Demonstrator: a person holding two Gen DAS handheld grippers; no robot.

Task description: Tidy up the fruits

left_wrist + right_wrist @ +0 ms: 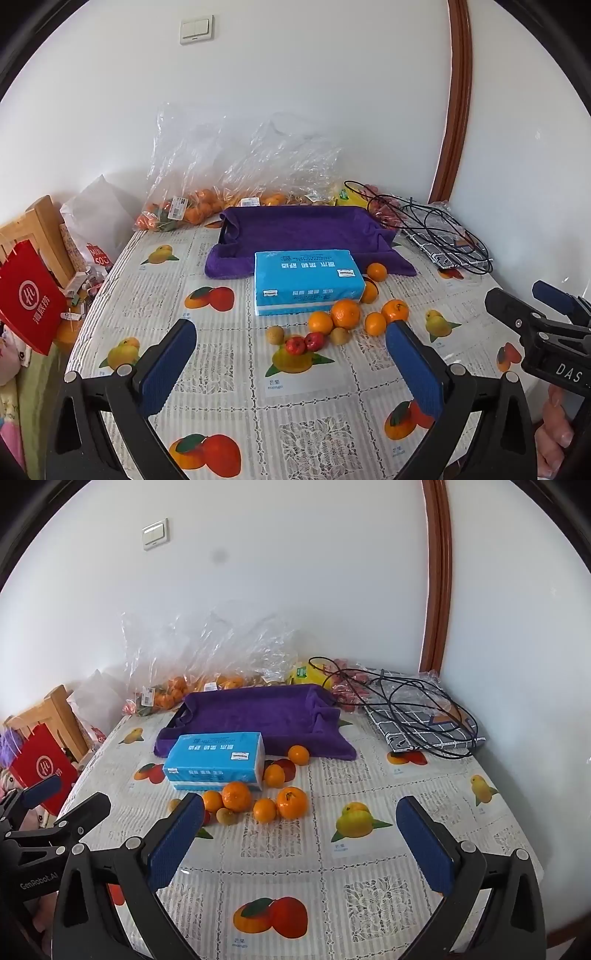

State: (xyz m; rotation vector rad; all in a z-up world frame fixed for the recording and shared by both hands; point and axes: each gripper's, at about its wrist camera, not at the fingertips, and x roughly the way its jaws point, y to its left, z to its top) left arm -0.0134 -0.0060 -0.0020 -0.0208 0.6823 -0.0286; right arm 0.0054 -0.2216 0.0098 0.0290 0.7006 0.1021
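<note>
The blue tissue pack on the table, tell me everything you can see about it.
The blue tissue pack is a soft rectangular block in glossy light-blue plastic wrap with white lettering, small white labels and a paler band along its base. It looks sealed and lies flat on the fruit-print tablecloth. Its far edge meets or overlaps the purple towel; an orange sits against its right end, others just in front.

My left gripper [291, 363]: black frame, ribbed blue pads, silver screws.
My right gripper [301, 843]: same build; white "DAS" lettering on its body.
</note>
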